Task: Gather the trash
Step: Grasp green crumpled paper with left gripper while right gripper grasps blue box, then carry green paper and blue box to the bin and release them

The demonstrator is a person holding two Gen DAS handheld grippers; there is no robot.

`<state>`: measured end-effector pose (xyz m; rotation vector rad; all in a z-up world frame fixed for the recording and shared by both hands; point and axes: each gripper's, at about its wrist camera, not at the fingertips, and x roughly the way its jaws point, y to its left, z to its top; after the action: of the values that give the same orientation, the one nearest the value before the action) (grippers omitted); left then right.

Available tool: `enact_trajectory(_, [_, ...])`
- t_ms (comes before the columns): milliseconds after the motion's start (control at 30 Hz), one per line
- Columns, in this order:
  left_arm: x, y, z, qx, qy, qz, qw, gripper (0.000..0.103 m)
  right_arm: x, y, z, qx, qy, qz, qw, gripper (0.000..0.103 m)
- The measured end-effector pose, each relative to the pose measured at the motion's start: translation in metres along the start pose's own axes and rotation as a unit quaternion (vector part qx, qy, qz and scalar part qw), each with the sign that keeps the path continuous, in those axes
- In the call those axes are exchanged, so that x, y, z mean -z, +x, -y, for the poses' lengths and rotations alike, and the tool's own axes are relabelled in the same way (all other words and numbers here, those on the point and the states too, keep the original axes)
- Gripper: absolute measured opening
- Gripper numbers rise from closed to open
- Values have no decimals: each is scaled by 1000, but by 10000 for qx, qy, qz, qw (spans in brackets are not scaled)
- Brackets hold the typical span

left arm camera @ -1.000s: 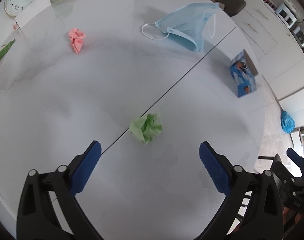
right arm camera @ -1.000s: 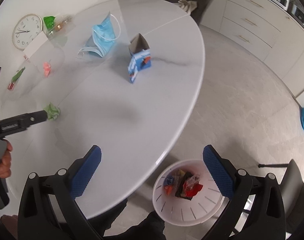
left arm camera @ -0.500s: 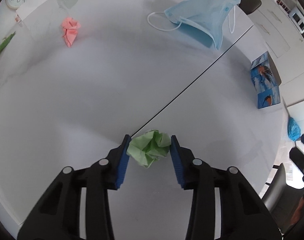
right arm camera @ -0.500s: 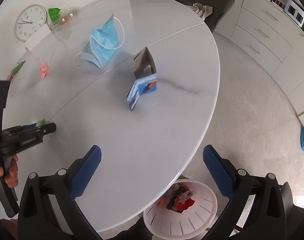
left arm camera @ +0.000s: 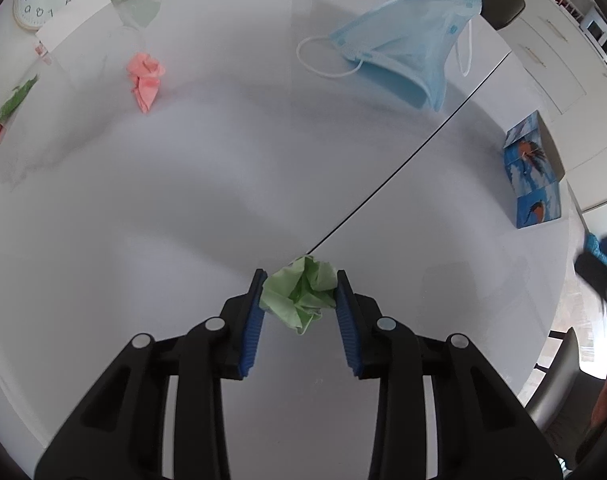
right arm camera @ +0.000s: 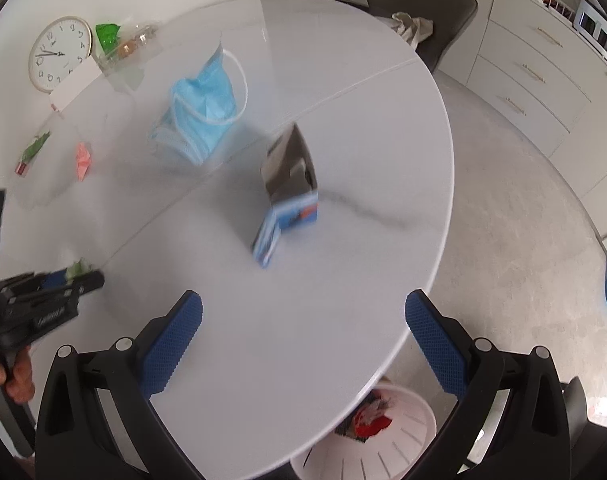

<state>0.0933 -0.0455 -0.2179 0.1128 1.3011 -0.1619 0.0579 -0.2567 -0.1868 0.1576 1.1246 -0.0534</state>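
This is a home dining room: a round white worktop [right arm camera: 343,280], a dark chair [right arm camera: 431,8], drawers [right arm camera: 535,80] upper right, a wall clock [right arm camera: 59,54] upper left.

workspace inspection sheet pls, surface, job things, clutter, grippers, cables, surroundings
surface: white oval table with a dark seam.
job's things: green paper wad between the pads; pink wad, blue face mask, opened carton lie loose; white bin on the floor holds trash.
clutter: clock, clear snack bag.
grippers: left gripper has just been closing, pads on the green wad; right gripper open, empty.
cables: nothing seen.
surroundings: dark chair, drawers.
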Motion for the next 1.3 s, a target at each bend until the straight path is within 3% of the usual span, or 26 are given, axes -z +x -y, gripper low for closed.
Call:
enact_trajectory(200, [-12, -9, 5, 56, 76, 55, 9999, 34, -48, 28, -9, 35, -165, 71, 9998, 101])
enact_trajectory(400, [-18, -11, 5, 61, 169, 56, 9998, 34, -69, 64, -23, 28, -214, -175, 9996, 99])
enact_trajectory(500, [-19, -10, 5, 55, 175, 56, 9998, 34, -69, 72, -27, 29, -257, -269, 9993, 78])
enact_trajectory(667, [-14, -13, 5, 85, 158, 55, 9998, 34, -63, 82, -26, -37, -206, -459, 9987, 34])
enact_trajectory(700, [-13, -15, 5, 84, 170, 63, 9998, 34, -62, 81, -25, -55, -208, -463, 9987, 31])
enact_trajectory(967, [-8, -27, 11, 132, 356, 145, 9992, 34, -48, 60, -22, -210, -136, -363, 9990, 30])
enact_trajectory(1300, [19, -59, 34, 328, 967, 303, 9943, 34, -4, -9, -9, -262, 136, 49, 9996, 30])
